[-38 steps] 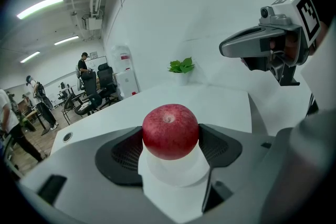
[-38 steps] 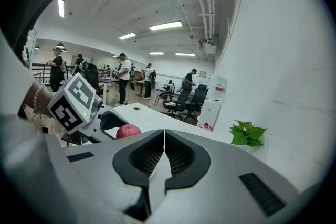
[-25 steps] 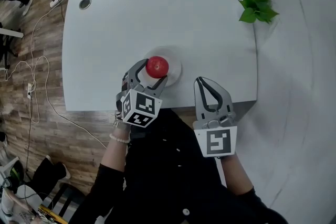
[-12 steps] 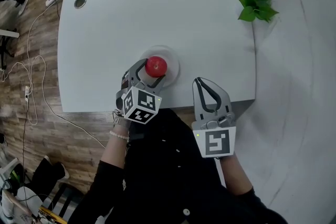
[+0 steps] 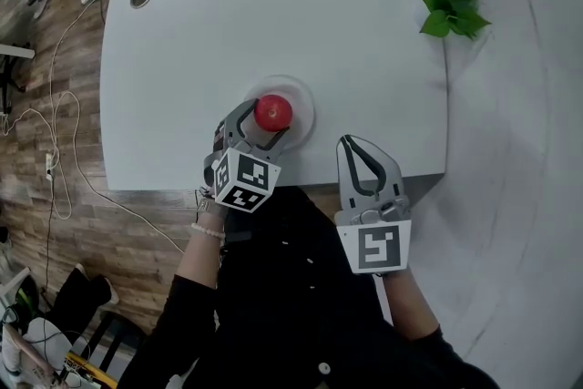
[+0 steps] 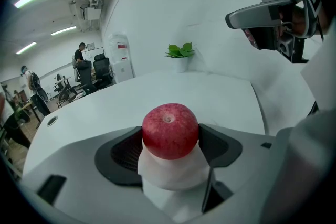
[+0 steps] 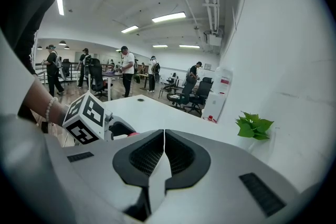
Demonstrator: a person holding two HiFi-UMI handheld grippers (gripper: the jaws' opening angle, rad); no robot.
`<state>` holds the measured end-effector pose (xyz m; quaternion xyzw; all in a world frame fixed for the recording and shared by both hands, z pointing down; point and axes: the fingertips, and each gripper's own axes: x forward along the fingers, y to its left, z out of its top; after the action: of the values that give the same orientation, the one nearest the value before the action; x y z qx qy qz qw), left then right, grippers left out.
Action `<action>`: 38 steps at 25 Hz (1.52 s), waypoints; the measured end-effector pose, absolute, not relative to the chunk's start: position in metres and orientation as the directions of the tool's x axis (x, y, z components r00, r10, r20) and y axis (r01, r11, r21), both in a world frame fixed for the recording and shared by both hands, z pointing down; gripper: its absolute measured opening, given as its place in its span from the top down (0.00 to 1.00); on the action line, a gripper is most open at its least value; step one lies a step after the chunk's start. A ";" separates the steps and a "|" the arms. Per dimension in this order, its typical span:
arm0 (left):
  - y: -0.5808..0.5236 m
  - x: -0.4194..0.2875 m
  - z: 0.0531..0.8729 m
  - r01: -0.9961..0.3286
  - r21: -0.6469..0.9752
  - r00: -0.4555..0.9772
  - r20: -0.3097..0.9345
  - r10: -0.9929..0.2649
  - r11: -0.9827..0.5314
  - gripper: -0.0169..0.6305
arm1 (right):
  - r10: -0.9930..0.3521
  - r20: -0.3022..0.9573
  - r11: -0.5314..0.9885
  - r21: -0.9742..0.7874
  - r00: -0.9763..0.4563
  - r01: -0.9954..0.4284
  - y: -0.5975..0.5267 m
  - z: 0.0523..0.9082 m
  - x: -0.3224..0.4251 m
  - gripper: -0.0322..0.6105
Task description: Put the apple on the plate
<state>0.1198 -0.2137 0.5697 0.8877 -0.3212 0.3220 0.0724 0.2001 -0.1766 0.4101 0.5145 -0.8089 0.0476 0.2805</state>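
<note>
Apple [image 5: 273, 113] in L tongs [image 5: 270, 119] over plate [image 5: 303, 100], nr table [image 5: 182, 59] front edge.

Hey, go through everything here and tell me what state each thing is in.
Apple: gripped between the left jaws, over the plate.
Left gripper: shut on the apple.
Right gripper: jaws together, empty.
Plate: flat, under the apple.
Plant: upright, untouched.
</note>
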 end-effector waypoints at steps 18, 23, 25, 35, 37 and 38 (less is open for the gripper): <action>-0.212 0.120 0.567 -0.622 -0.040 0.609 0.603 -0.516 -0.782 0.44 | -0.803 0.505 0.469 0.212 -0.315 -0.857 -0.170 0.408 0.195 0.88; -0.213 0.119 0.568 -0.616 -0.047 0.605 0.610 -0.511 -0.786 0.44 | -0.802 0.508 0.468 0.207 -0.315 -0.859 -0.171 0.409 0.194 0.88; -0.213 0.118 0.567 -0.620 -0.040 0.607 0.609 -0.511 -0.784 0.44 | -0.805 0.501 0.466 0.205 -0.317 -0.861 -0.171 0.408 0.193 0.88; -0.210 0.116 0.554 -0.625 -0.020 0.625 0.586 -0.516 -0.780 0.44 | -0.805 0.493 0.475 0.204 -0.330 -0.856 -0.172 0.406 0.185 0.88; -0.210 0.116 0.551 -0.626 -0.019 0.627 0.581 -0.518 -0.779 0.44 | -0.807 0.490 0.473 0.202 -0.330 -0.857 -0.172 0.406 0.185 0.88; -0.211 0.115 0.549 -0.630 -0.018 0.627 0.578 -0.522 -0.777 0.44 | -0.809 0.486 0.472 0.202 -0.331 -0.858 -0.173 0.405 0.184 0.88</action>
<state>0.1148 -0.2105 0.5495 0.8972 -0.3210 0.2889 0.0931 0.1841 -0.1726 0.4050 0.5116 -0.8145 0.0457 0.2698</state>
